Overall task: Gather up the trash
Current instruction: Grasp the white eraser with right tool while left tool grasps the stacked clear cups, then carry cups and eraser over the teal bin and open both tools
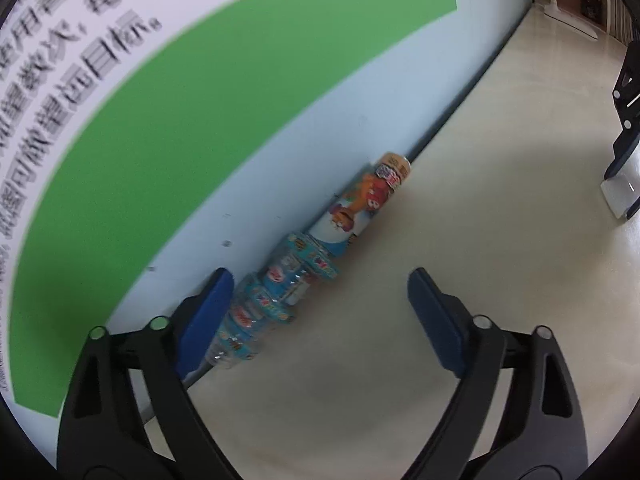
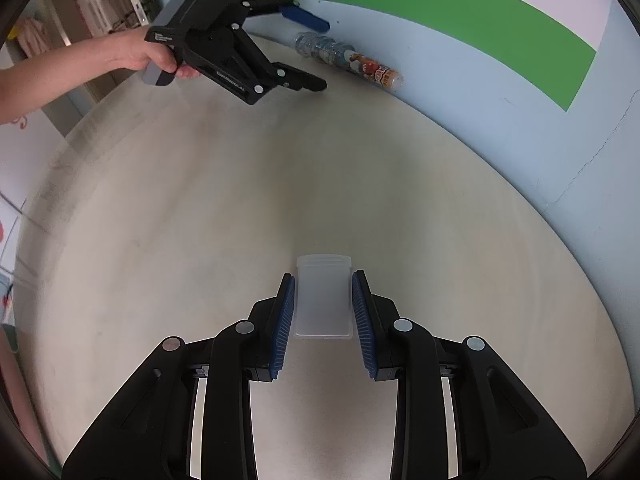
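2 grippers are out over the pale floor point(image 2: 200, 208). Spread wide, the left gripper point(image 1: 320, 316) hovers at the crushed plastic bottle point(image 1: 316, 248) lying against the blue wall point(image 2: 500, 120) (cartoon label up). Meanwhile the right gripper point(image 2: 323, 312) is clamped on a frosted plastic piece point(image 2: 322, 300).

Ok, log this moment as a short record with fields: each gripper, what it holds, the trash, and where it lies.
left gripper: jaws wide open, holding nothing, near one end of the bottle
right gripper: jaws closed on a translucent white plastic piece
trash: crumpled plastic bottle with a cartoon label
bottle location: lying on the floor along the base of the wall
bottle status: not yet grasped
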A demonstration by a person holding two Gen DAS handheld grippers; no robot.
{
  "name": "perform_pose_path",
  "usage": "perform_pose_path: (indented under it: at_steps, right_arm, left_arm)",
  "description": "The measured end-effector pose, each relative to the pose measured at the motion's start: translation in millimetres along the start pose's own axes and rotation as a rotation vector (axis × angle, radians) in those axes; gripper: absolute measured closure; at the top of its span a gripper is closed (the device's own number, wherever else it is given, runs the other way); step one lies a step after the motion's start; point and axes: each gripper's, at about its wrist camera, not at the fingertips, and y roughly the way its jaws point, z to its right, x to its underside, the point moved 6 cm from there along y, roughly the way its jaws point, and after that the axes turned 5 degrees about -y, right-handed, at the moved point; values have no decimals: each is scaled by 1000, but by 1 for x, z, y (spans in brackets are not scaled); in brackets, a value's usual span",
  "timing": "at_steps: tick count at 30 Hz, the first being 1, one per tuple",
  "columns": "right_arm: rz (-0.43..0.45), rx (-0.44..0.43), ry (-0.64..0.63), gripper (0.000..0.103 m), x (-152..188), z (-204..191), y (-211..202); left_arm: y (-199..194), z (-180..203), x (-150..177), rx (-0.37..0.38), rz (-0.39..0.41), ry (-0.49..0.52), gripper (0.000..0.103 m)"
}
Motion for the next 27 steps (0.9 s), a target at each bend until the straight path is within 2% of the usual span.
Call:
perform_pose_path:
  at_steps: [2,3,5,6,7,10,14,15,16,20,23,27]
  right_arm:
    - [0,-4,8,72,5,1,-6]
    - [-2,-7,11,72,6,1,-6]
    - [-8,-10,14,73,5,0,-4]
    - [-11,-15,13,73,4,1,-2]
    - [-15,-16,7,73,2,1,-1]
    - [-19,-11,-5,73,0,1,1]
    - [-3,-21,16,73,-1,6,2]
    - [1,-23,25,73,-1,6,1]
    - [3,-29,34,73,0,7,1]
    - [5,-41,33,73,3,4,-6]
    - [14,-46,37,73,1,2,-14]
    - [42,-54,19,73,-3,-9,-34]
  left_arm:
    - [0,1,0,16,-3,-4,22]
    - [-1,0,0,14,-7,-3,27]
    - [-1,0,1,57,-32,-16,40]
    - [-1,2,1,132,-61,-46,57]
    - [-1,3,2,176,-82,-63,64]
    - [-4,9,2,152,-88,-14,63]
    - [-3,12,-2,166,-88,-39,63]
    - [-2,13,-4,180,-93,-52,69]
    - [-2,14,-5,183,-98,-55,69]
    - [-3,23,-7,158,-105,-28,70]
    - [-14,28,-1,151,-115,-57,70]
    - [-51,38,14,124,-116,-105,71]
